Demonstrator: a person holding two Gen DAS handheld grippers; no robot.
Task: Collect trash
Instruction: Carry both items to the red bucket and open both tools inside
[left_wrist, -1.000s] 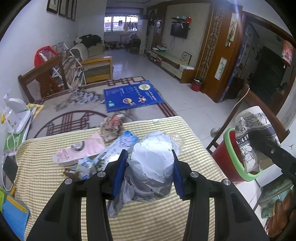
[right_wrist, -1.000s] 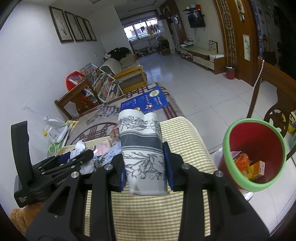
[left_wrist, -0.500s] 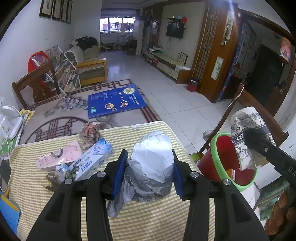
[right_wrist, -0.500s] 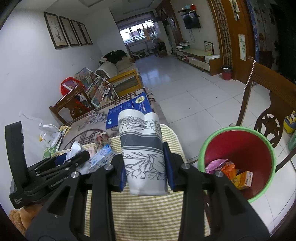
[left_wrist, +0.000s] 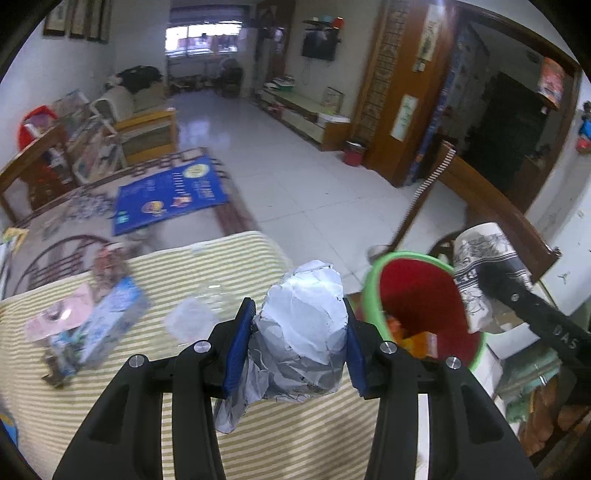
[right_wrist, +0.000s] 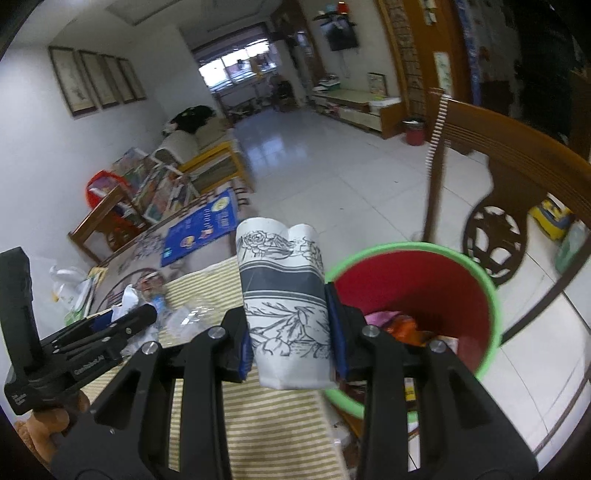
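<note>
Both my claws are full: my left gripper (left_wrist: 300, 343) pinches a crumpled paper wad (left_wrist: 301, 332) above the striped table (left_wrist: 295, 435), my right gripper (right_wrist: 290, 347) clamps a printed paper cup (right_wrist: 284, 306) beside the red bin (right_wrist: 476, 280), perhaps over its rim.

You're gripping crinkled silvery paper (left_wrist: 301, 332) leftward; rightward, matt printed paper cup (right_wrist: 286, 310), beside glossy plastic bin (right_wrist: 443, 280).

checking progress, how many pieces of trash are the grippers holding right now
2. The left gripper is shut on a crumpled paper ball over the table edge; the right gripper clamps a printed paper cup beside the red bin.
</note>
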